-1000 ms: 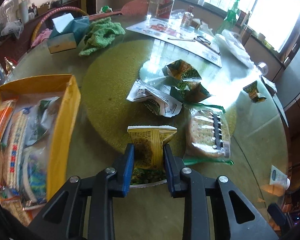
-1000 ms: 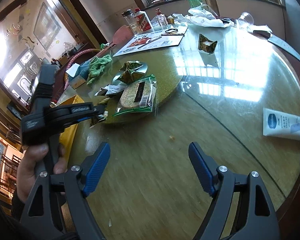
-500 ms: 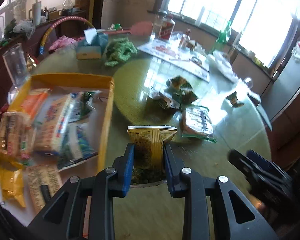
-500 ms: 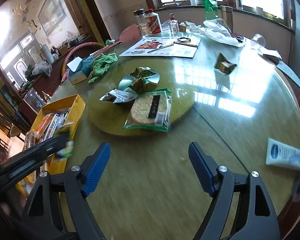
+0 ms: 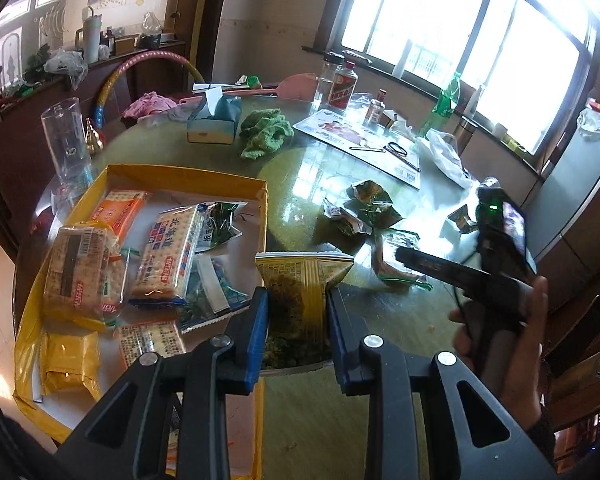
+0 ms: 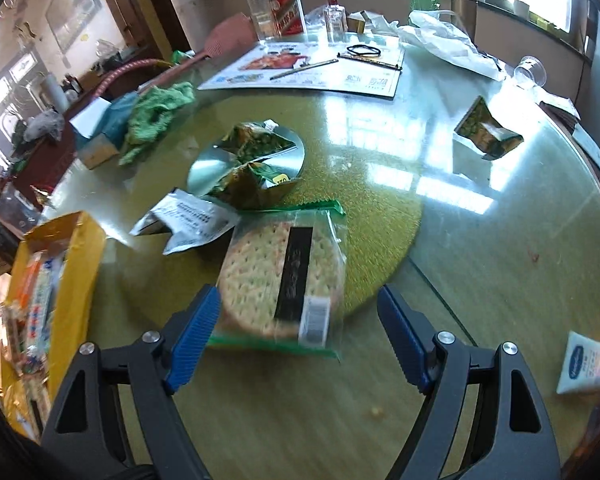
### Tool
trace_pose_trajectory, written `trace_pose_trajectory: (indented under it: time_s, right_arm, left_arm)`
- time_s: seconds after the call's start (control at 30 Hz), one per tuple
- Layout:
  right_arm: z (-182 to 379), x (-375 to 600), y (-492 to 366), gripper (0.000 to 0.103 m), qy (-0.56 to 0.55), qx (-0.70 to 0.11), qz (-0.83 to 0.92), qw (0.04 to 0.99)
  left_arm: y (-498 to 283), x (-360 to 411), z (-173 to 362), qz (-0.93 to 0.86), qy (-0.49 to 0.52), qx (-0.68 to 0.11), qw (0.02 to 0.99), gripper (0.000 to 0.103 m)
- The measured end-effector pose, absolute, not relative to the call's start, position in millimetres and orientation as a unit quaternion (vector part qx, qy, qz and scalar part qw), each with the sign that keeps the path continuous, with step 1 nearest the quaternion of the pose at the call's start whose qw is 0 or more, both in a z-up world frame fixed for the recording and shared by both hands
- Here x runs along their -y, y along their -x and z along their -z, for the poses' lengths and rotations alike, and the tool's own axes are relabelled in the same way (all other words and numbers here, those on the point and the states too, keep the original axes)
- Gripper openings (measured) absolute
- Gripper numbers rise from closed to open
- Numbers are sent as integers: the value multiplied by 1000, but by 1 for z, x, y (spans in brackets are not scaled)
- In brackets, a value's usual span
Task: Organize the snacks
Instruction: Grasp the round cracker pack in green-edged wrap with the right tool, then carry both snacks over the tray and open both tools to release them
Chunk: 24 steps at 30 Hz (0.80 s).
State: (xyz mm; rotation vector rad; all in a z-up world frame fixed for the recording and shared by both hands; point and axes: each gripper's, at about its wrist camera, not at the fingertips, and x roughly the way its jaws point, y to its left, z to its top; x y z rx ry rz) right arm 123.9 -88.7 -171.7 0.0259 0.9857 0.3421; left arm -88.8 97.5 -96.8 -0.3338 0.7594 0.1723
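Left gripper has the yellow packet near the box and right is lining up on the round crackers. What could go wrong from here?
1. The left gripper pinches the yellow packet while it hangs over the yellow box wall; released here, it may land outside.
2. The open right gripper straddles the cracker bag; closing hard could crack the biscuits.

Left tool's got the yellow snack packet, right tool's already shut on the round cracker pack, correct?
Not quite. The right tool is open, its jaws wide either side of the cracker pack, not gripping it, as the right wrist view shows. The left tool does hold the yellow packet.
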Motion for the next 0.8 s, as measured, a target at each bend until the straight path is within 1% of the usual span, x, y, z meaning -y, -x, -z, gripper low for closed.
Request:
trace_pose_trajectory:
  time_s: [0.17,0.47,0.57,0.8]
  right_arm:
    - [179,73,-130,81,0,-474,-150,868]
    - [189,49,-132,80,58,-475,-111,871]
    - [188,48,-133,77,60,-474,-108,872]
    - [187,53,-126,76,57,-480,-115,868]
  left_arm:
    - [91,-101,100,-81,161,-373,910,28]
    - [91,-110,108,-82,169,-382,905,28]
    - [92,-112,108,-84,172,-383,904,28]
    - [98,-109,107,-85,170,-384,904,28]
